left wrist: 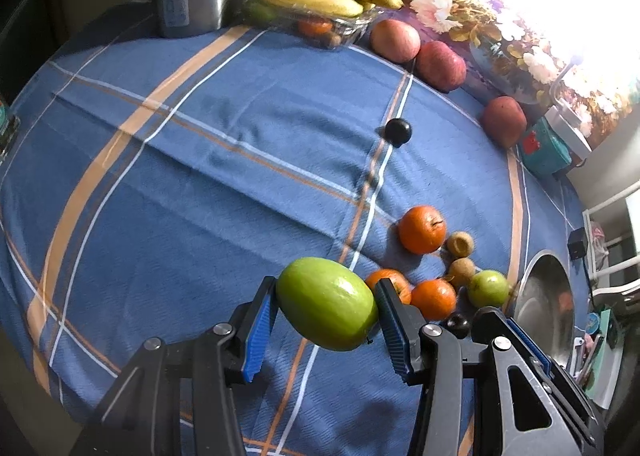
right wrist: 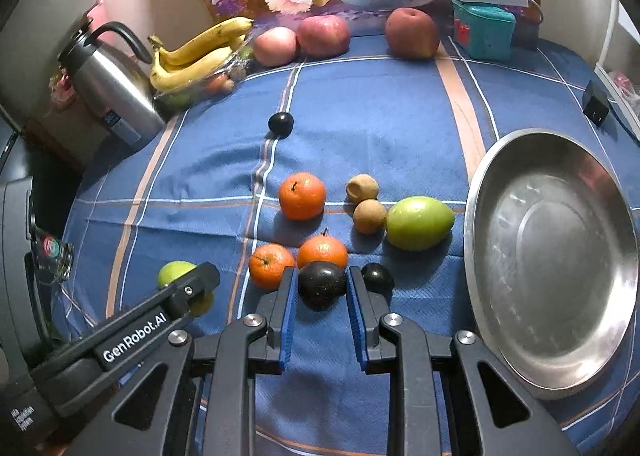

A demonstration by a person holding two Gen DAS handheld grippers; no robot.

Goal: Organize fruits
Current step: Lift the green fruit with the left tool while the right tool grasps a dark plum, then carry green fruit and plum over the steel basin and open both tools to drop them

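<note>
My left gripper (left wrist: pixel 326 306) is shut on a large green fruit (left wrist: pixel 326 304) and holds it above the blue plaid cloth; it also shows in the right wrist view (right wrist: pixel 176 274). My right gripper (right wrist: pixel 322 286) is shut on a dark plum (right wrist: pixel 322 284). A second dark plum (right wrist: pixel 378 276) lies just right of it, a third (right wrist: pixel 281 124) farther back. Three oranges (right wrist: pixel 302 196) (right wrist: pixel 322 252) (right wrist: pixel 271 266), two brown fruits (right wrist: pixel 362 188) (right wrist: pixel 370 216) and another green fruit (right wrist: pixel 420 222) lie in front. A steel bowl (right wrist: pixel 552 256) sits at the right.
Three red apples (right wrist: pixel 324 36) (right wrist: pixel 276 46) (right wrist: pixel 412 32) line the back edge. Bananas (right wrist: pixel 196 56) rest on a clear tray of fruit at the back left, next to a steel kettle (right wrist: pixel 112 92). A teal box (right wrist: pixel 484 32) and a black adapter (right wrist: pixel 596 102) stand at the back right.
</note>
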